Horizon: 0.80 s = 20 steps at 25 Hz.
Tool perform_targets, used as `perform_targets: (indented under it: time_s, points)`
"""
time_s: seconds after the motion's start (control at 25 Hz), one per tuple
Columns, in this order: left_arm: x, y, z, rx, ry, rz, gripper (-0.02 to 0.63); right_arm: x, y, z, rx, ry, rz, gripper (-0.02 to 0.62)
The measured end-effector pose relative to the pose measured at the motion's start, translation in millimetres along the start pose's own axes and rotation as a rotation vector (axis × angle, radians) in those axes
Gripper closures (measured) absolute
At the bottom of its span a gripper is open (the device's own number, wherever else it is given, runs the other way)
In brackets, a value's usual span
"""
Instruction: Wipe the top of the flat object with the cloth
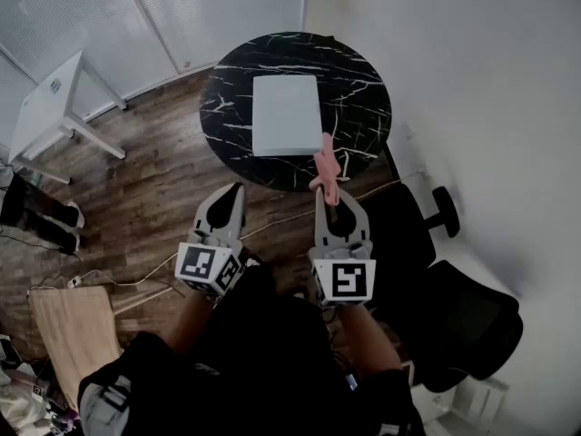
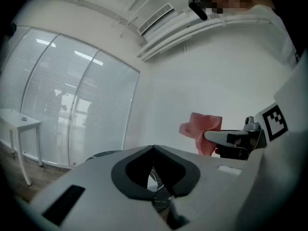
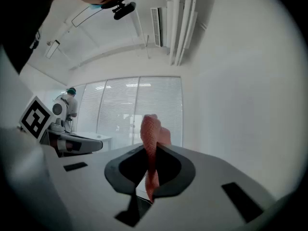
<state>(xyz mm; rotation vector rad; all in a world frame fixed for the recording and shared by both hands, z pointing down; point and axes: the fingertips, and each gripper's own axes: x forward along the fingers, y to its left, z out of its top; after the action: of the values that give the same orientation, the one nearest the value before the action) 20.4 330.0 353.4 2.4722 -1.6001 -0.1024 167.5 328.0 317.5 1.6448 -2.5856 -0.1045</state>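
White walls, window blinds and a wood floor surround a round black marbled worktop [image 1: 363,94]; the pale flat object [image 1: 286,114] lies at its middle. Your right gripper [image 1: 324,192] has its fingers clamped on the pink cloth [image 1: 325,163], over the worktop's near edge. Your left gripper [image 1: 238,191] is closed on nothing. Lower the cloth flat onto the object and sweep in overlapping strokes. No writing is readable.
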Motion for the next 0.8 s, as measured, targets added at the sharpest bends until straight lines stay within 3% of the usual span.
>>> perform_targets:
  time_s: [0.44, 0.8]
  points:
    - [16.2, 92.4, 1.8, -0.019, 0.036, -0.066, 0.607, 73.2, 52.4, -9.9, 0.021, 0.051, -0.023, 0.586]
    - [27.2, 137.0, -25.2, -0.08, 0.116, -0.049, 0.607, 126.8, 76.6, -21.9, 0.004, 0.112, 0.025, 0.586]
